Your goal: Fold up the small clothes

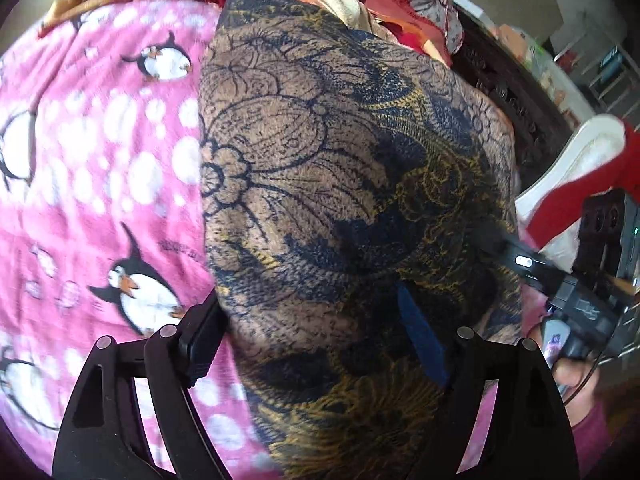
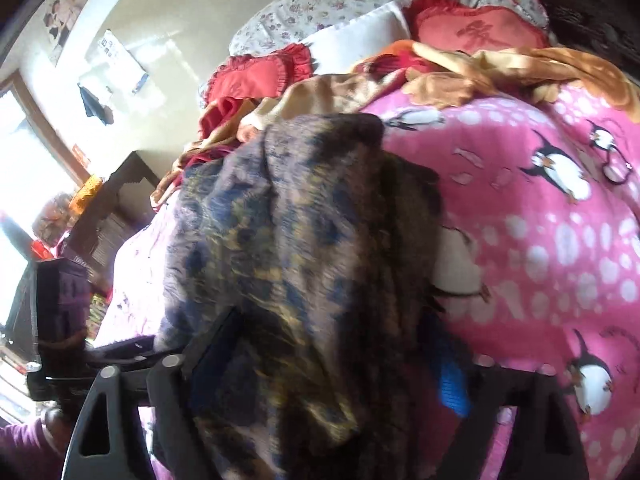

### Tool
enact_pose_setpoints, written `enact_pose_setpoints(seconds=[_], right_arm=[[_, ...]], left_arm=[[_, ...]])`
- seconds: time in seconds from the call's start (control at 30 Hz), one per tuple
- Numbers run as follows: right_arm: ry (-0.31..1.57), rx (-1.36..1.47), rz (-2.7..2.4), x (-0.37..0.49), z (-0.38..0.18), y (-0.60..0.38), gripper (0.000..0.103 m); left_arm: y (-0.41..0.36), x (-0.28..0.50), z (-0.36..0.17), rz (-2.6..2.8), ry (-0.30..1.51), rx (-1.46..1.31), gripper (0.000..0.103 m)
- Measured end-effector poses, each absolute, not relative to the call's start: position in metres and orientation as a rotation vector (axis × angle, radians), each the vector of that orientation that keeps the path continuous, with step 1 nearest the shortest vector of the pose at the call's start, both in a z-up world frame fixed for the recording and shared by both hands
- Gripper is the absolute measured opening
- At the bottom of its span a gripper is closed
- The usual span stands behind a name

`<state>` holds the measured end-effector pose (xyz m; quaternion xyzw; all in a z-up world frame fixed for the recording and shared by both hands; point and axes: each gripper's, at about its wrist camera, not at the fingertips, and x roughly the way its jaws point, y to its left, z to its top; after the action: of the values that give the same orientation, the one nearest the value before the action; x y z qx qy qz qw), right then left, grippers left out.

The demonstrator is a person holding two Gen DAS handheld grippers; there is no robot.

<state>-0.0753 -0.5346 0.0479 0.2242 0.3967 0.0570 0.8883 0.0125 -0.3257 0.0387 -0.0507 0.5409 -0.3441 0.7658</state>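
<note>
A brown garment (image 1: pixel 340 184) with a navy and gold flower print lies spread on the pink penguin blanket (image 1: pixel 100 152). My left gripper (image 1: pixel 310 332) stands open and wide at the garment's near end. Its left pad sits at the cloth's edge and its blue pad (image 1: pixel 422 340) rests on the cloth. My right gripper (image 1: pixel 500 246) reaches in at the garment's right edge. In the right wrist view the garment (image 2: pixel 288 240) is bunched into a ridge that fills the gap of the right gripper (image 2: pixel 332 356), which is shut on it.
Orange and red bedding (image 2: pixel 500 68) and floral and red pillows (image 2: pixel 352 4) are heaped at the bed's far end. A dark carved bed frame (image 1: pixel 516 92) runs along one side. A hand (image 1: pixel 576 372) holds the right gripper. Pink blanket (image 2: pixel 560 240) lies bare beside the garment.
</note>
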Motion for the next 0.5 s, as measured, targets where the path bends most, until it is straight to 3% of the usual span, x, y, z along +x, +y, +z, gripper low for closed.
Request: enact_pose_setpoints(seconds=[0.03, 0.1, 0.13, 0.2, 0.5], right_arm=[[0.845, 0.460, 0.116, -0.073, 0.048, -0.531, 0.049], [0.869, 0.462, 0.109, -0.072, 0.052, -0.526, 0.038], [0.864, 0.477, 0.116, -0.074, 0.056, -0.525, 0.032], [0.853, 0.507, 0.140, -0.078, 0.065, -0.523, 0.029], [0.844, 0.559, 0.284, -0.112, 0.109, -0.471, 0.027]], left_arm=[[-0.325, 0.013, 0.039, -0.748, 1.176, -0.110, 0.079], [-0.322, 0.011, 0.043, -0.757, 1.169, -0.111, 0.057], [-0.320, 0.010, 0.046, -0.766, 1.164, -0.108, 0.052], [-0.311, 0.009, 0.054, -0.782, 1.153, -0.105, 0.032], [-0.250, -0.026, 0.109, -0.826, 1.111, -0.057, 0.028]])
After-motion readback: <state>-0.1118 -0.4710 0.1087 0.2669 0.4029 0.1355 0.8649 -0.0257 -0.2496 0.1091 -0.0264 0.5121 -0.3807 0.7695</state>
